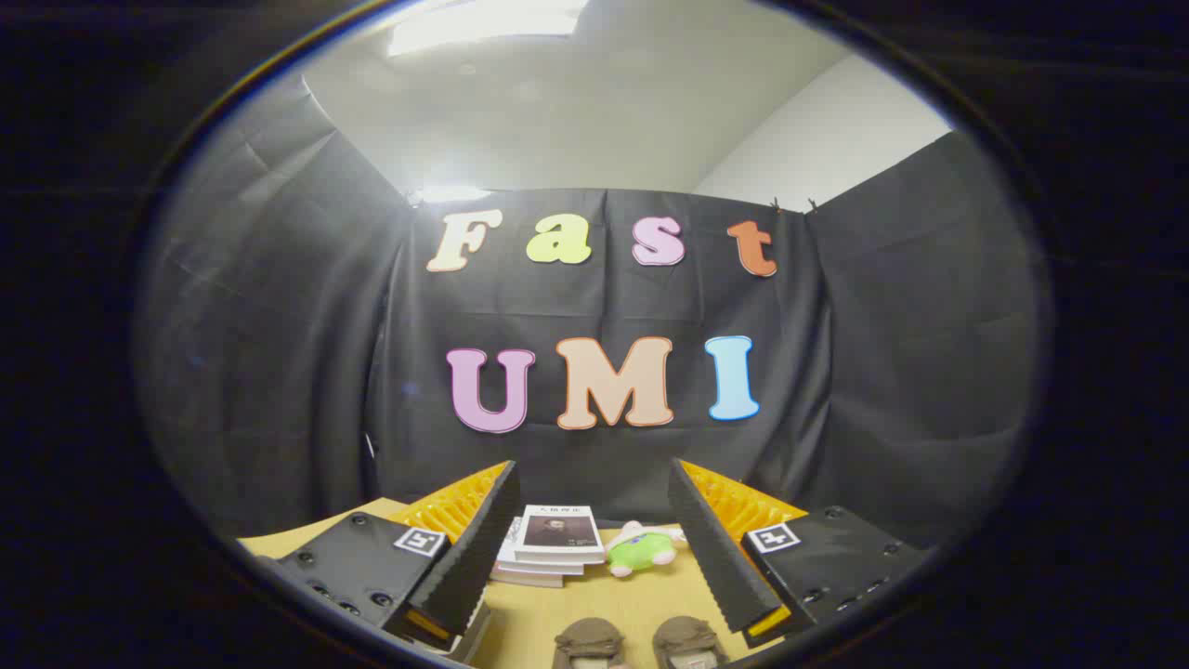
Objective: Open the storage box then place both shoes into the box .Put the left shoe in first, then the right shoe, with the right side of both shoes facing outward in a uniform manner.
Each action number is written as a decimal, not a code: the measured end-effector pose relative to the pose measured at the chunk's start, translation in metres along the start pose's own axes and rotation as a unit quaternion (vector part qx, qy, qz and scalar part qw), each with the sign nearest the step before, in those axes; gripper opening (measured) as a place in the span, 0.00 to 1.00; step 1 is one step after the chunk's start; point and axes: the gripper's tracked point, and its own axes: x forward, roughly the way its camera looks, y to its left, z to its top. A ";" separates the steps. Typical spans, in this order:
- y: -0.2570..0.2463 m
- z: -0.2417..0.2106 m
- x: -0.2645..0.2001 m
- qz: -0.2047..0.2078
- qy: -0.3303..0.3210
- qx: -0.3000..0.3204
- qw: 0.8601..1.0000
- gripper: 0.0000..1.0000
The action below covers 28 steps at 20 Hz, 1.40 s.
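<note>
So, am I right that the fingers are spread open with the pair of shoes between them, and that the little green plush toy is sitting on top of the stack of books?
Not quite: the gripper view shows the green plush toy lying on the table beside the stack of books, not on top. The rest holds: the gripper has its fingers spread open, with the pair of shoes between them.

We see black cloth [279, 372] hung as the booth's wall on three sides, creased and sagging slightly. Above it we see a white ceiling [557, 121] with a bright light panel [483, 23], and a white room wall [817, 139] rising behind the cloth. Below, we see a pale wooden table [641, 595] running up to the cloth.
</note>
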 end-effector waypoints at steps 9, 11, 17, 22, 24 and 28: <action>0.004 -0.002 0.001 0.012 -0.003 -0.018 1.000 1.00; 0.002 -0.001 0.001 0.010 -0.005 -0.017 1.000 1.00; 0.000 -0.003 0.002 0.016 -0.001 -0.014 1.000 1.00; 0.007 -0.008 0.001 0.038 0.005 -0.007 0.999 1.00; 0.016 -0.018 -0.002 0.059 0.023 0.020 0.998 1.00; 0.028 -0.043 -0.008 0.105 0.072 0.077 0.989 1.00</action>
